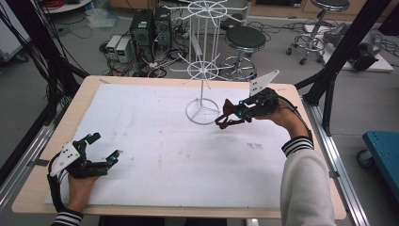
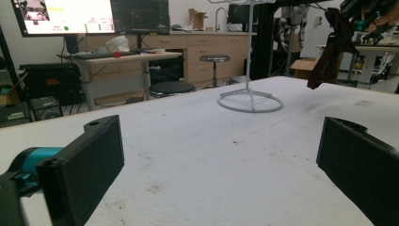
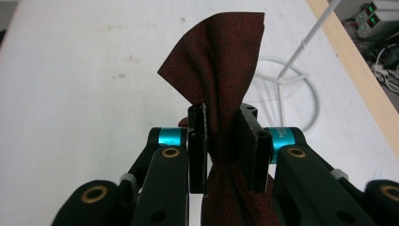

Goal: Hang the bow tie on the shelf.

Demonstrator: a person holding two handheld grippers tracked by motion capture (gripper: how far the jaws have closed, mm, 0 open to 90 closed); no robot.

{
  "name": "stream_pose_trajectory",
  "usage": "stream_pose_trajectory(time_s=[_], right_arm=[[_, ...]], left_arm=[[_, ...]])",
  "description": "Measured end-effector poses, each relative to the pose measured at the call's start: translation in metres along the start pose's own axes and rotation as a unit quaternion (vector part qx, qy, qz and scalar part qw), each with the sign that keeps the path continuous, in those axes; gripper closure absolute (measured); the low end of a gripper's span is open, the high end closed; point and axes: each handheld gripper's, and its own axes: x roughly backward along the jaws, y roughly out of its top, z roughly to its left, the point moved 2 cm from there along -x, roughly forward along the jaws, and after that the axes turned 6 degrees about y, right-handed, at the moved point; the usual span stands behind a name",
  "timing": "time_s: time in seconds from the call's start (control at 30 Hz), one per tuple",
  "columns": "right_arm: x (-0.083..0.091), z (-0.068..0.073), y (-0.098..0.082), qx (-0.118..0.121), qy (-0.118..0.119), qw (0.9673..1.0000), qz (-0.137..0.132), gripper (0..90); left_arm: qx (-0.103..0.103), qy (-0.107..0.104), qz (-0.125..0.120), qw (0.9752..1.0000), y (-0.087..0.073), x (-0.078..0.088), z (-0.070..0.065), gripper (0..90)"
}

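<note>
I am holding a dark red bow tie (image 3: 221, 61) clenched in the right tool (image 1: 235, 112), lifted off the counter (image 1: 155, 155) and hanging just beside the base ring of the white wire display stand (image 1: 203, 111). In the right tool's own view the cloth is pinched at its narrow middle, one wing fanning upward past the jaws. The left tool (image 1: 104, 149) is lying released near the front left of the counter, jaws spread wide with nothing between them.

I am judging the step in hand to be hanging the tie on one of the stand's thin prongs. To do that well, I am aiming to keep the pinch at the knot, so the strap dangling below stays free to catch a prong, and to bring it up alongside the pole rather than across the ring.

For room, I am seeing bare counter to the left and front of the stand. The right edge of the counter lies near my sleeve, and the stand looks light enough to tip if the tool knocks it.
</note>
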Motion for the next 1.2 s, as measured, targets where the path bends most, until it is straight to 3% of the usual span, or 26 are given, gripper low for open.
stream_pose_trajectory(time_s=[0.57, 0.93, 1.2], right_arm=[[0.018, 0.020, 0.024, 0.002, -0.001, 0.9967, -0.082, 75.6], [0.016, 0.022, 0.040, 0.007, -0.004, 0.9926, -0.122, 75.5], [0.016, 0.020, 0.050, -0.006, -0.012, 0.9892, -0.146, 75.3]], left_arm=[[0.002, -0.001, -0.001, 1.0000, 0.000, 0.000, 0.000, 1.7], [0.003, 0.000, -0.001, 1.0000, 0.000, 0.000, 0.000, 1.7], [0.003, 0.000, -0.001, 1.0000, 0.000, 0.000, 0.000, 1.7]])
